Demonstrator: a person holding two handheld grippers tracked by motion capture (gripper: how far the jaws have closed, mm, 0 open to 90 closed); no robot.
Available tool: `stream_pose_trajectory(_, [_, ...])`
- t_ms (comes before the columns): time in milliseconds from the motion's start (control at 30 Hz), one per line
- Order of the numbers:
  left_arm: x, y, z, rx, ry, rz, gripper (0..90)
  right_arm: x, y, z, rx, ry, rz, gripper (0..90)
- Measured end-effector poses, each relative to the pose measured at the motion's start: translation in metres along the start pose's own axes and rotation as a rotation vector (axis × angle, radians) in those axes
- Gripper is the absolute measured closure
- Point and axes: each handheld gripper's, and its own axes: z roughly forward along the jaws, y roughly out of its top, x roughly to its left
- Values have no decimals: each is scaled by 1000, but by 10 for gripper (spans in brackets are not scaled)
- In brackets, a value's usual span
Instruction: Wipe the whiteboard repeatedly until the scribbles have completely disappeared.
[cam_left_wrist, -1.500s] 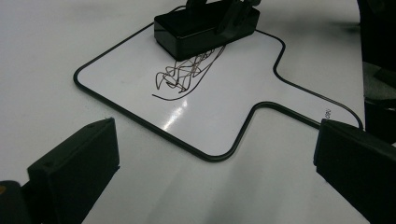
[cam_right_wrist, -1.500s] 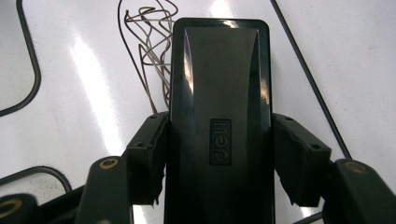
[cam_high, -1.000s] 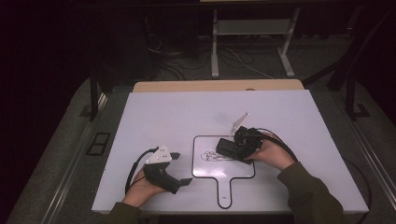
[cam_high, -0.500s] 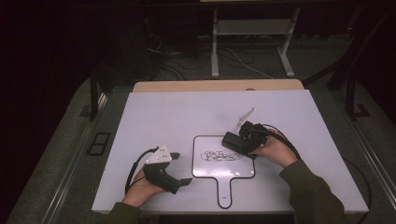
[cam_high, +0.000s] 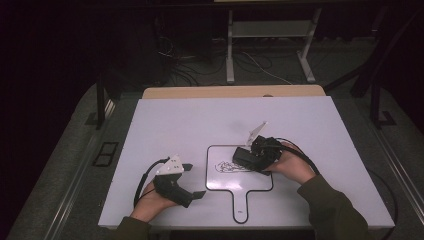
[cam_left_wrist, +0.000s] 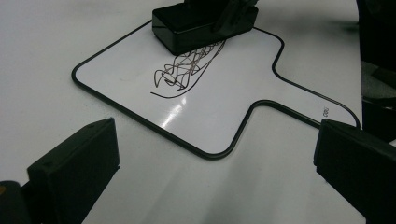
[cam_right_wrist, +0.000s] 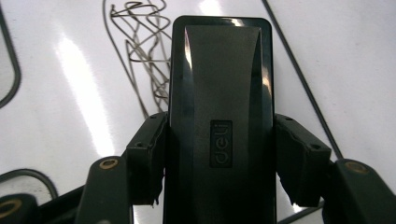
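A large white rectangular table top (cam_high: 200, 130) is seen from the high view, and near its front edge a small white paddle-shaped whiteboard with a thin black border (cam_high: 220, 182) is laid flat, its short handle pointed toward the person. No containers are seen on the table. A tangle of thin black scribbled lines (cam_high: 226, 166) is drawn on the whiteboard, roughly at the middle of its square part.

A black rectangular plastic eraser block (cam_right_wrist: 219, 116) is set on the whiteboard, at its far right part, just beside the scribble and touching its edge. In the right gripper view the block is pressed on both long sides by the pads of the right gripper (cam_right_wrist: 219, 163), so it is clenched between the jaws, and a raised brand mark is seen on its top face. In the high view the right gripper (cam_high: 252, 157) is held over the whiteboard's right side.

The left gripper (cam_high: 192, 181) is rested on the table just left of the whiteboard. In the left gripper view its jaws are spread wide apart with nothing between them, and the whiteboard lies ahead of them.
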Motion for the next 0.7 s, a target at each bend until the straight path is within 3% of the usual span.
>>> stream_pose_trajectory(233, [0,0,0,0,0,2,0,10,2,1,0,5,-39,387])
stream_pose_trajectory(400, [-1,0,0,1,-1,2,0,20,4,1,1,35,-71,387])
stream_pose_trajectory(500, [-1,0,0,0,-1,2,0,17,3,1,1,40,-62,387])
stream_pose_trajectory(700, [-1,0,0,1,-1,3,0,3,-3,-2,3,4,-8,387])
